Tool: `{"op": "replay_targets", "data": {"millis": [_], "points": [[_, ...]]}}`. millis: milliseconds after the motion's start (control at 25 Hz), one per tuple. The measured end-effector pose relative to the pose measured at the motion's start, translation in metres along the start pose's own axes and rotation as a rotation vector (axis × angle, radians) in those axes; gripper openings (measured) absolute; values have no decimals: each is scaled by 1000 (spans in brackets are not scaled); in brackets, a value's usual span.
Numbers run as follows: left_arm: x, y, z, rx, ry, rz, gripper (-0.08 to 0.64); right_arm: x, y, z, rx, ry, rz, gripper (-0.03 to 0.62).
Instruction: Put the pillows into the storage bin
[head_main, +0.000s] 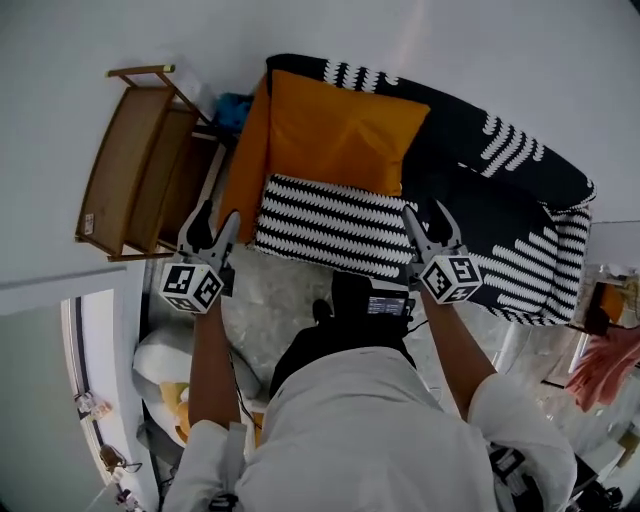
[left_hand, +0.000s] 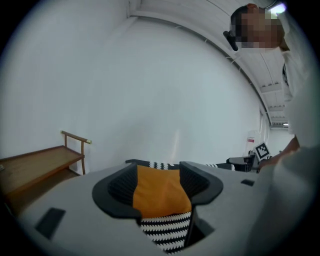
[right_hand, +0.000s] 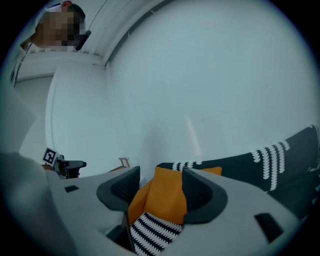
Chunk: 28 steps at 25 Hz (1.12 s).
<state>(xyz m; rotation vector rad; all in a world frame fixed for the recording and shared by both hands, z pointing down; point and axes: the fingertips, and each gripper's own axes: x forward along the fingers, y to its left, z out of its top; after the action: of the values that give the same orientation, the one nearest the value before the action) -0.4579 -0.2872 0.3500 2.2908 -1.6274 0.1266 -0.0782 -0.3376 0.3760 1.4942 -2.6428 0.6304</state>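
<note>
Both grippers are out in front, over the big black soft-sided fabric piece with white zigzag bands (head_main: 500, 170); sofa or storage bin, I can't tell from here. Lying on it is a plump orange fabric pillow (head_main: 340, 130) at the back; in front of that lies a rectangular black-and-white zigzag-striped pillow (head_main: 335, 225); a second orange pillow (head_main: 245, 165) stands on edge at their left, at the black fabric's end.

The striped pillow's long axis runs side to side across the head view, one short end toward each gripper. The left gripper (head_main: 218, 212) sits just beside the pillow's left end, jaws spread wide, nothing clamped; the left gripper view shows orange cloth and stripes beyond the gap. The right gripper (head_main: 427, 210) is at the right end, jaws wide too, pads pressing on nothing; whether a fingertip brushes the pillow I can't tell.

Print: only the square markers on the gripper cubes; a pale tag (head_main: 88, 222) on the low wooden bench (head_main: 125, 170) at left is too small to read.
</note>
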Motion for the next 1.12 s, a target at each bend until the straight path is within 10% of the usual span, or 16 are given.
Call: {"op": "replay_targets", "data": {"millis": [600,1120], "points": [[258,109,-134,-51,351,-62,283,187,-172,-100,116,227,-97,287],[375,157,-249,-44,591,0,299,243,-267,-211,191,365,-118,302]]}}
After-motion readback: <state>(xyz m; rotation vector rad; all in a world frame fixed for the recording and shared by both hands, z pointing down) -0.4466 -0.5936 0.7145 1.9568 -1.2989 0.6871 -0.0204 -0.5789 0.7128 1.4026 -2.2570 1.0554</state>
